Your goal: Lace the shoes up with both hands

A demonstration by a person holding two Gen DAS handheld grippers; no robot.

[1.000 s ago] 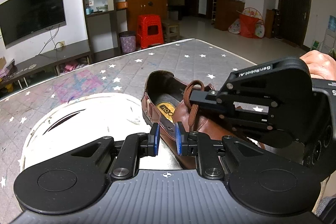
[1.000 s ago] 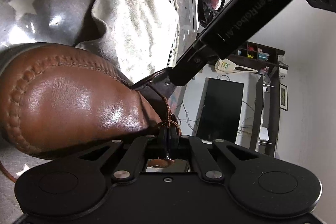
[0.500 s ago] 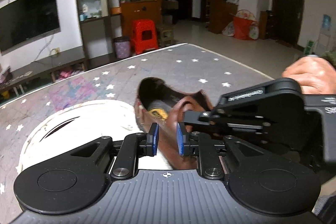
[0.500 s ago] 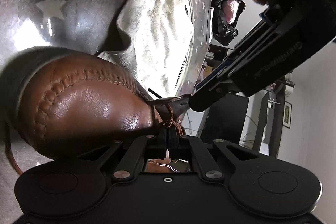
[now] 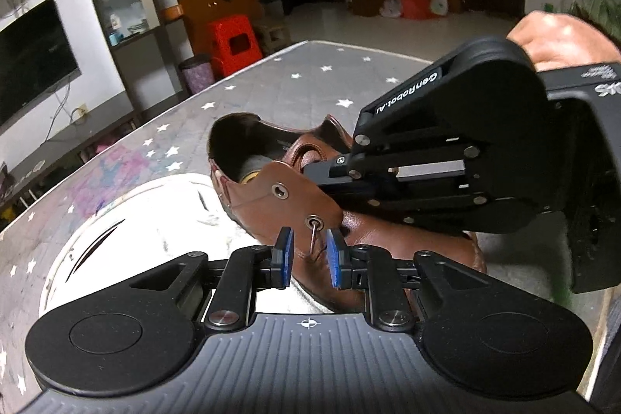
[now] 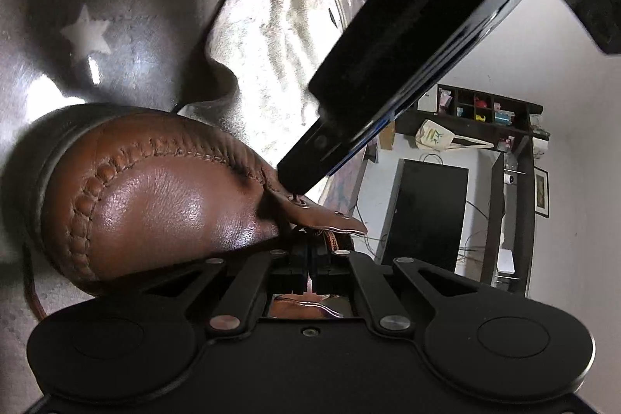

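Threading lace tip through lower eyelet

Lying on its side on the star-printed bench point(image 5: 271, 84), partly over a white cloth point(image 5: 128, 220): brown leather shoe point(image 5: 388, 239), toe toward the right-wrist camera. Poking out of the lower of 2 metal eyelets point(image 5: 313, 221) on the near flap: the lace tip point(image 5: 313, 239), hanging between the blue pads of the left gripper point(image 5: 308, 255). Jaws apart there, not yet pinching the tip. Clamped together on the lace point(image 6: 332, 239) at the tongue side: right gripper point(image 6: 309, 258), apparently feeding it from inside. Judged early in the job: 1 eyelet just entered, upper eyelet point(image 5: 279, 189) empty, far flap mostly hidden. Left to do: seizing the tip, pulling slack through, remaining holes, tying.
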